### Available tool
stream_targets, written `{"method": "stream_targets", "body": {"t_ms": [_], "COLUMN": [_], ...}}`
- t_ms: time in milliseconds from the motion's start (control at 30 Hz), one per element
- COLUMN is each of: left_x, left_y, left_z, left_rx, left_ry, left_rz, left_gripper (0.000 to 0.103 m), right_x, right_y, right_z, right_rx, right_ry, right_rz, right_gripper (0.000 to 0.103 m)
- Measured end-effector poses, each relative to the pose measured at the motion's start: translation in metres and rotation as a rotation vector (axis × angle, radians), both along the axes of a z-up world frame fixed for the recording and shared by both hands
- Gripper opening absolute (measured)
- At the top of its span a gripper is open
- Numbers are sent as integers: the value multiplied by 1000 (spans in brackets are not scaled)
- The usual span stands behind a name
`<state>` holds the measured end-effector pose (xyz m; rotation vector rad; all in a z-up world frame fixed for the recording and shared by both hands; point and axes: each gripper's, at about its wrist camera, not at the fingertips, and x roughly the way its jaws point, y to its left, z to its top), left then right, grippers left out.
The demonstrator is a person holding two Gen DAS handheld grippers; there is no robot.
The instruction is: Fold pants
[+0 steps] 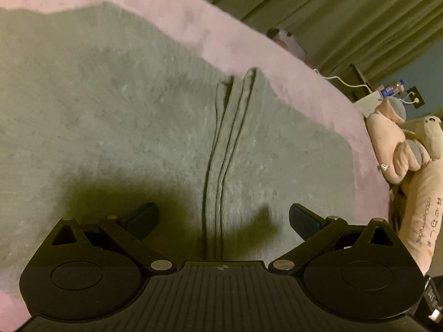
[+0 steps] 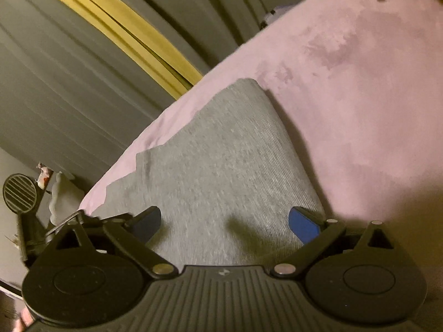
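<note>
Grey knit pants (image 1: 124,116) lie flat on a pink bed cover (image 1: 193,19). In the left wrist view a narrow raised pleat (image 1: 224,155) of cloth runs lengthwise down the middle, straight toward my left gripper (image 1: 223,218). That gripper is open and empty, just above the cloth, one finger on each side of the pleat. In the right wrist view a grey corner of the pants (image 2: 221,160) points toward the bed edge. My right gripper (image 2: 224,221) is open and empty, hovering over that part.
Pink plush toys (image 1: 401,149) lie by the bed's right edge, with a white cable (image 1: 349,83) and a bottle (image 1: 391,90) behind. Grey curtains (image 2: 69,83) with a yellow strip (image 2: 124,27) hang past the bed. A small fan (image 2: 19,192) stands at the left.
</note>
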<state>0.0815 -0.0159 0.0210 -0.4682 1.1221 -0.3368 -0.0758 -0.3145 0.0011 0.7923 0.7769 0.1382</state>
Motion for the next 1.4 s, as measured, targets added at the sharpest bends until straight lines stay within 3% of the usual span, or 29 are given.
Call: {"method": "stream_targets", "body": {"t_ms": [100,233,367,433,467,500,533,567,600,667,733,800,867,900,933,967,1000,1100,1267,1400], "left_x": [2,4,10,11,12,13,14,13,13,11,12,14,19,21,25,26,27,23,19,18], "left_y": [-1,-4,-10,-15,-17,-18,-17,-12,-7,2,2,-2,-1,1,1,0,-2,-7,-1,9], "left_z": [-4,-10,-15,-11,-9,-8,-8,-9,-11,-16,-22,-30,-33,-33,-34,-32,-28,-9,26,46], "left_rx": [-29,-128,-117,-91,-66,-43,-48,-77,-122,-224,-236,-215,-283,-312,-327,-306,-257,-188,-201,-146], "left_ry": [1,22,18,-6,-15,-11,-4,3,16,30,35,61,87,106,124,124,113,43,-48,-104], "left_rz": [-2,-45,-65,-73,-78,-72,-64,-53,-44,-9,-1,8,42,58,79,93,84,49,9,10], "left_gripper": [103,103,102,82,61,52,46,28,22,22,26,37,52,55,51,21,18,17,17,17], "right_x": [0,1,1,2,2,2,2,3,3,3,4,5,7,7,8,8,8,6,5,5], "right_y": [-5,-7,-5,-4,-4,-4,-4,-3,-3,-1,0,1,2,2,3,3,4,4,4,9], "right_z": [-5,-7,-6,-6,-6,-7,-7,-7,-7,-6,-6,-7,-6,-6,-6,-6,-6,-4,-2,2], "right_rx": [39,62,62,59,58,57,57,55,53,48,45,43,36,32,27,23,19,11,14,5], "right_ry": [8,9,7,6,5,5,6,5,6,6,6,8,11,12,12,12,12,-2,-24,-61], "right_rz": [-9,-19,-19,-21,-22,-25,-27,-27,-28,-30,-31,-33,-34,-34,-33,-32,-31,-30,-22,21], "right_gripper": [99,99,99,99,99,99,99,99,99,99,99,99,99,99,99,99,99,99,99,99]}}
